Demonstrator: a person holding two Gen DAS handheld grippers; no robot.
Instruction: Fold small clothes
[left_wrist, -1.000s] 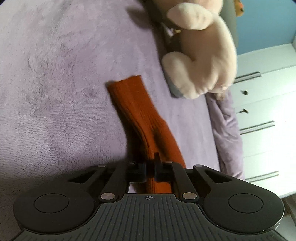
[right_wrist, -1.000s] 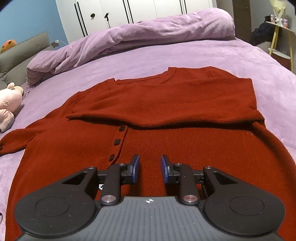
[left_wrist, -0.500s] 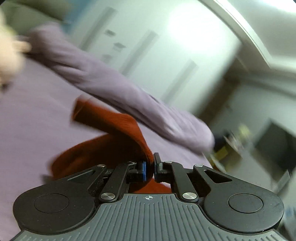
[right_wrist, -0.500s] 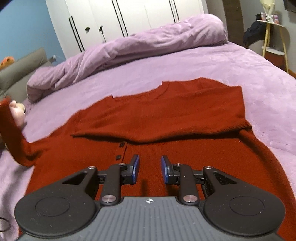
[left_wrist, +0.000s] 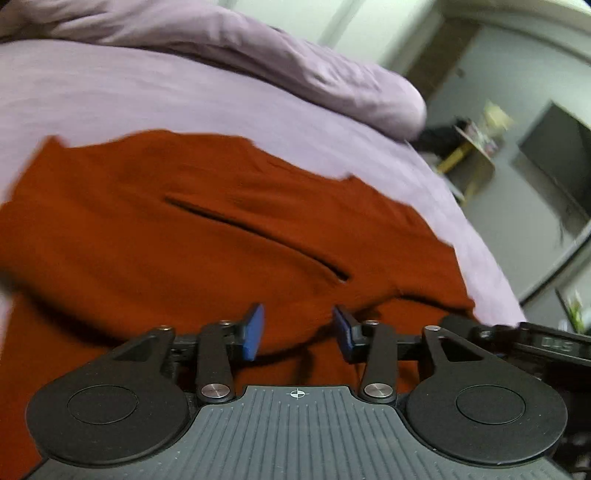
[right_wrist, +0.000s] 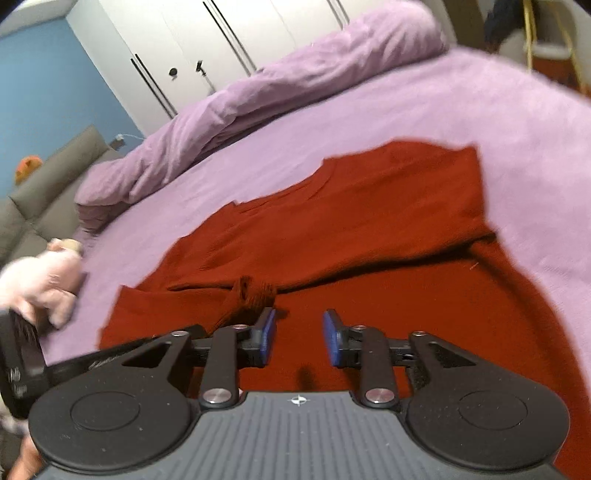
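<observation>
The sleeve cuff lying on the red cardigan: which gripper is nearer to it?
Left. The left gripper stands open just behind the sleeve cuff; the right gripper, also open, hovers slightly beside it.

Left gripper (left_wrist: 297, 330) carried the sleeve (right_wrist: 251, 295) across onto the cardigan (right_wrist: 369, 229), jaws just opened, nothing between them; right gripper (right_wrist: 298, 338) widened slightly.

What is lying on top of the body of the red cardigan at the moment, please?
Both sleeves lie folded across the red cardigan, the left one's cuff bunched near the middle. They cover the upper front and its buttons; only the lower body shows. Beneath it lies the purple blanket.
</observation>
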